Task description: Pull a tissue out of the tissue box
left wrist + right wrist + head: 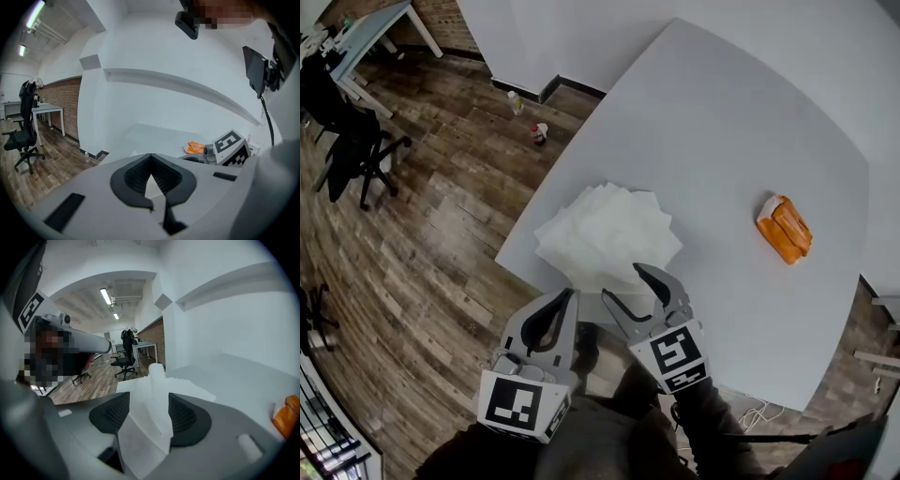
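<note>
Nearest, left gripper (570, 296): jaws clenched on nothing, idle off the near corner of the table (722, 122). Right gripper (149, 414): jaws released wide, with one tissue (151, 390) slack between them, above the heap of loose tissues (605, 232). Risk: the sheet clings to a jaw and trails away, or the heap, lying at the table's edge, slips to the floor. Farthest, orange tissue box (785, 228): unsteadied, well apart from both grippers, likely to lift with any pull.

On the grey table (741, 122), a white paper tissue stack (605, 234) lies just ahead of the right gripper (624, 281). An orange tissue pack (784, 228) lies farther right, well apart.
</note>
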### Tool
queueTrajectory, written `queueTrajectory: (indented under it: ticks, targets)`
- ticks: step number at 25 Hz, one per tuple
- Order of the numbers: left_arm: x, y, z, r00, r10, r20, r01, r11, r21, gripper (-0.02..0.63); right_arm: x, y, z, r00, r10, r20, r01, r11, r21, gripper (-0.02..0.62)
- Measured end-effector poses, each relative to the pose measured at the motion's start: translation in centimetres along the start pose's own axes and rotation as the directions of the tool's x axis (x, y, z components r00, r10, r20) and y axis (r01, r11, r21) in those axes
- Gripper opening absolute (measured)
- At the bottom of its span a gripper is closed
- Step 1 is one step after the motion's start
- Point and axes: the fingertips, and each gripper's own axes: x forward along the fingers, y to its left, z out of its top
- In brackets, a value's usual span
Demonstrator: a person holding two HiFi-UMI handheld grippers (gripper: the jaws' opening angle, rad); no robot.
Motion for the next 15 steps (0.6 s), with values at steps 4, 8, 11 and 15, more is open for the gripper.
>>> queueTrajectory:
  ticks: [4,8,11,15]
  targets:
    - [-0.4,-3.5,0.4,1.000,-0.001,0.021,0.001,1.000,0.022,0.000,-4.9,-0.7,0.1,0.996,-0.032,0.081,0.028,0.999,0.044,0.229]
    - [-1.1,-9.8,1.9,0.998,-0.021,0.058,0.019,0.999,0.031,0.000,-12.0,-2.2,0.4,0.988,-0.065,0.141,0.056,0.996,0.070,0.228]
    - [-1.7,-15.8,3.2,0.994,-0.061,0.089,0.057,0.997,0.048,0.000,-18.5,-3.3,0.7,0.978,-0.089,0.189,0.073,0.993,0.090,0.227]
    - [-1.9,-23.9,4.7,0.982,-0.125,0.144,0.114,0.990,0.083,0.000,-27.6,-5.1,0.7,0.952,-0.142,0.271,0.101,0.982,0.157,0.227]
